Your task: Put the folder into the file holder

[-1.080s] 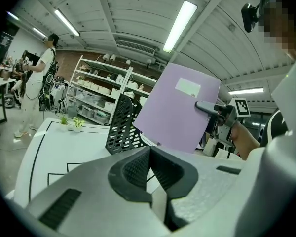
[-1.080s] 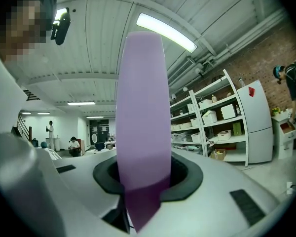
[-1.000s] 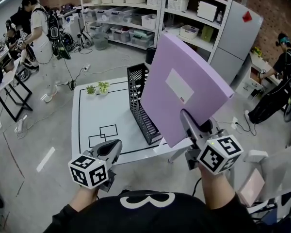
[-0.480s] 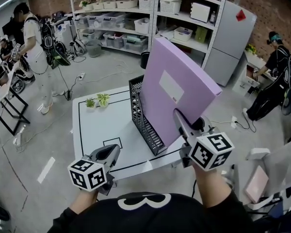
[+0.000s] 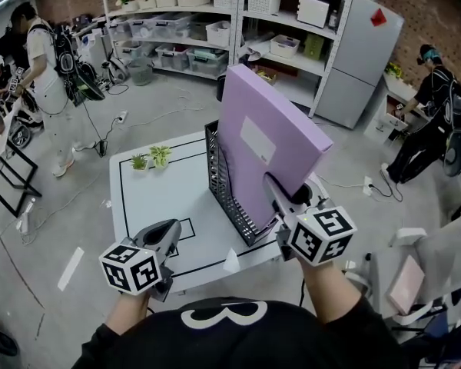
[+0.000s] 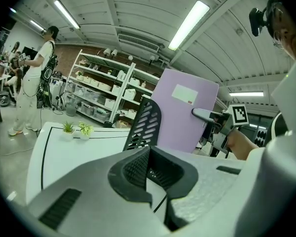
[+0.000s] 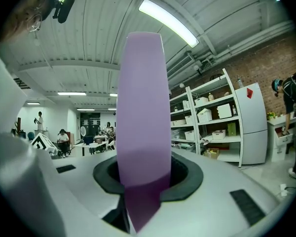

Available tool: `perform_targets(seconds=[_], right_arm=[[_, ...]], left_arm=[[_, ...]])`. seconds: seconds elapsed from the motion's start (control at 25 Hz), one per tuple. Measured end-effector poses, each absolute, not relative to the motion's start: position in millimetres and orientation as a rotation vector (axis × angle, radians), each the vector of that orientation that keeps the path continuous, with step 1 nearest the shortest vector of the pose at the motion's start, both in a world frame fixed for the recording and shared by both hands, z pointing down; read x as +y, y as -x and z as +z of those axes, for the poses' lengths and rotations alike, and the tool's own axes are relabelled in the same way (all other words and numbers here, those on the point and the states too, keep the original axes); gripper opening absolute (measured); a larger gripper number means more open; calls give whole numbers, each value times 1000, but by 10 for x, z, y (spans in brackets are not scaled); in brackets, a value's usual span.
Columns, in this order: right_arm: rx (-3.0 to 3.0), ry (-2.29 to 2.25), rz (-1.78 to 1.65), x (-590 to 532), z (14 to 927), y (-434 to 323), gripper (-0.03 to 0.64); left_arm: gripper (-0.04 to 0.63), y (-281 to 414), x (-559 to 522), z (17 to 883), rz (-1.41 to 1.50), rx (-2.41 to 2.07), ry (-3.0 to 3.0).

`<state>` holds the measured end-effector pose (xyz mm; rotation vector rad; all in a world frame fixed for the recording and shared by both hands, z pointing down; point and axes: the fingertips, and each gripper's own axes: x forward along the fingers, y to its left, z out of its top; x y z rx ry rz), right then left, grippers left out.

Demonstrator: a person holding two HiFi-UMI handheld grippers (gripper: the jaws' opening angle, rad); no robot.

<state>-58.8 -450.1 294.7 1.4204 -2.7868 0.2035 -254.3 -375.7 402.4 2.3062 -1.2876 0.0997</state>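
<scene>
In R gripper (image 5: 271,185): lilac folder (image 5: 263,133), tilted

Lilac folder (image 5: 273,141) is showing a white label. Left of right gripper (image 5: 273,187), file holder (image 5: 224,191) is showing black, slotted.

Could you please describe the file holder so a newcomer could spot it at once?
Find the white table marked with black lines. Toward its right side stands the file holder, beside the raised lilac folder. It is the only tall, black, slotted thing there; the two small potted plants are low and green.
</scene>
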Motion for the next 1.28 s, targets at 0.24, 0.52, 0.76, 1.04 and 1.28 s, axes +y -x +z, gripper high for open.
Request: perform_targets(seconds=[0.24, 0.52, 0.76, 1.04, 1.28], right_arm=[[-2769, -1409, 181, -4573, 3207, 664, 143], [-2738, -1428, 218, -4622, 3532, 710, 143], [-2731, -1440, 204, -4634, 3793, 731, 143], [-2690, -1443, 193, -4631, 4039, 686, 143], [-2650, -1448, 192, -4644, 4227, 668, 144]], left_arm=[[5, 2633, -3887, 4134, 112, -1274, -2297], [5, 2682, -3956, 4257, 137, -1244, -2296], [5, 2752, -4021, 4372, 149, -1224, -2310], [5, 2725, -4061, 4470, 166, -1197, -2310], [5, 2689, -4078, 4527, 169, -1177, -2311]])
